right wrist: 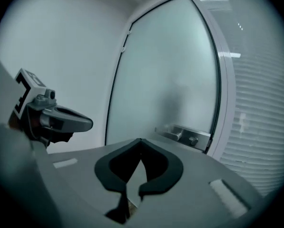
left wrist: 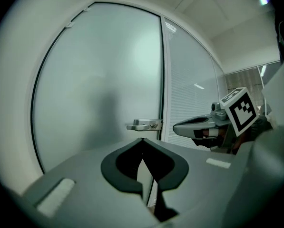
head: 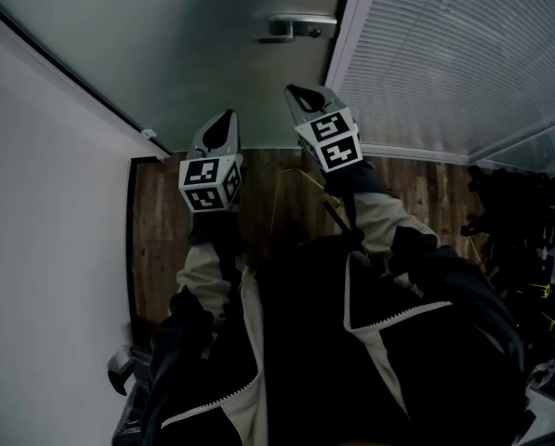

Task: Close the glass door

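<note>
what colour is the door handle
Silver, brushed metal. The handle shows best in the left gripper view.

The left gripper (head: 225, 119) and right gripper (head: 302, 93) side by side before the glass door (head: 203, 35), whose handle (head: 296, 28) sits just left of the blinds (head: 463, 54).

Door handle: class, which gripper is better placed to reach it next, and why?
Probably the right gripper: in the head view it points almost straight at the door handle, while the left gripper sits farther off to the side.

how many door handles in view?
1. A lever handle on the frosted glass door, at its edge beside the blinds. One on the far side would be hidden.
</note>
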The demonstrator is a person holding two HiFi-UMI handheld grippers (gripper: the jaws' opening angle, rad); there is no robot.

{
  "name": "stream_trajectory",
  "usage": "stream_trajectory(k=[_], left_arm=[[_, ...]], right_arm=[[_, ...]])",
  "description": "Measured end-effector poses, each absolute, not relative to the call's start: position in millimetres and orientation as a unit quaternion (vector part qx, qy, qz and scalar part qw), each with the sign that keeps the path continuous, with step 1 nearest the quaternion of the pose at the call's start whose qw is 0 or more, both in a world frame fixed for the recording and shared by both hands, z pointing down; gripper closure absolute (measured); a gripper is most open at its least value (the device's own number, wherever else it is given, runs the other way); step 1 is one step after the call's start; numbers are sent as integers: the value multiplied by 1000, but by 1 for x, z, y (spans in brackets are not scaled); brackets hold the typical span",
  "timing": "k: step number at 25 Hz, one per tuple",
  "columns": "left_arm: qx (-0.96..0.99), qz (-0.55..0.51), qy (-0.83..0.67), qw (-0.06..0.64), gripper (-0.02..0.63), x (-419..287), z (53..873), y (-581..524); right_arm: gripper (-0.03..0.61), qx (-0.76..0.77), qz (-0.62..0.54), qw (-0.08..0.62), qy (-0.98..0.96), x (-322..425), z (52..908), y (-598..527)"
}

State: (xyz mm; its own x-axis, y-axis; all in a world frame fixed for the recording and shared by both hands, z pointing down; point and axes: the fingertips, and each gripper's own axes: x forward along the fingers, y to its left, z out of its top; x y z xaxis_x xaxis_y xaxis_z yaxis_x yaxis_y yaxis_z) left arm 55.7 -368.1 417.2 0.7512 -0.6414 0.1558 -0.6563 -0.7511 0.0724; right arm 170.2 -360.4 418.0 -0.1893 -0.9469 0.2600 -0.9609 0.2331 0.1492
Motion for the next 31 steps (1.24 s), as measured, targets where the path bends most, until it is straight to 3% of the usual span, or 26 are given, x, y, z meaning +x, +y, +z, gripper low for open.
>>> stream_trajectory(k=[10,31], left_arm=[[947,82,-307,37,614,89,415,-366],[948,82,-305,35,614,89,413,-364]], right_arm=[[578,642,60,159,-748,175,429,-339],[578,653,39,166,-737,167,416,-332]])
